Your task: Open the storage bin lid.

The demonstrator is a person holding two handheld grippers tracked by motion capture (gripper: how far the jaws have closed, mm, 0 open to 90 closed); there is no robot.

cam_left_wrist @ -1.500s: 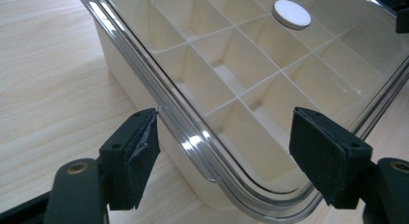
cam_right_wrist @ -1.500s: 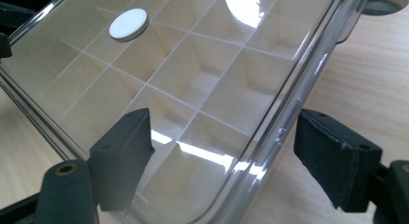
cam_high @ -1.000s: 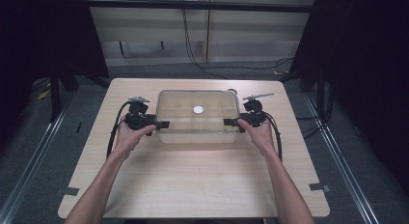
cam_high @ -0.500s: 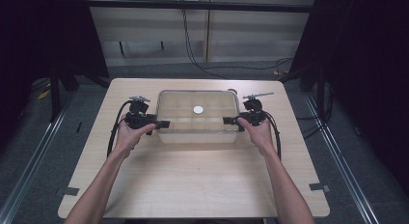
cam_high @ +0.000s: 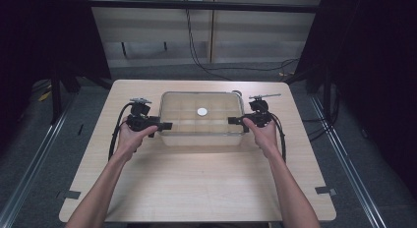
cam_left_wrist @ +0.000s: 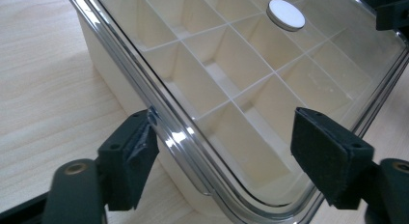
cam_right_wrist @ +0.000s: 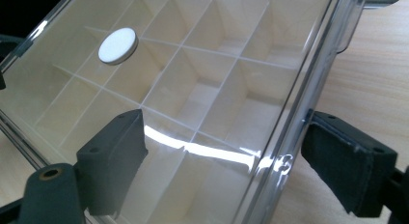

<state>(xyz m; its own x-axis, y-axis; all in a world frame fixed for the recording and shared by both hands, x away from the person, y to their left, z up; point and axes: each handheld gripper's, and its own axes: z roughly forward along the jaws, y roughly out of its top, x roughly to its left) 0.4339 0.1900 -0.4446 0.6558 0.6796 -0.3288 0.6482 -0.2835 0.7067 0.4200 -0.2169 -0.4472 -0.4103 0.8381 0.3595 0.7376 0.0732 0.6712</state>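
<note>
I am looking down on a pale wooden table (cam_high: 196, 184), with a person's two forearms coming in from the near edge. The left hand (cam_high: 129, 138) is holding the left gripper (cam_high: 166, 126) at the left end of a clear lid (cam_high: 201, 117); its jaws have just been closing a little. In the left gripper view, they are straddling the lid's rim, one pad (cam_left_wrist: 132, 154) meeting the edge, the other standing apart over the clear surface, so they are not clamping it. The right hand (cam_high: 265, 134) is holding the right gripper (cam_high: 235, 121) at the lid's right end. In the right gripper view its jaws are standing wide, one over the lid, one outside the rim, apart from it. The lid is lying on a cream divided box (cam_high: 196, 138) sitting at the middle of the table's far half. A white round knob (cam_high: 202, 111) is sitting at the lid's centre. Beyond the table, cables (cam_high: 236, 66) are trailing across a grey floor.
</note>
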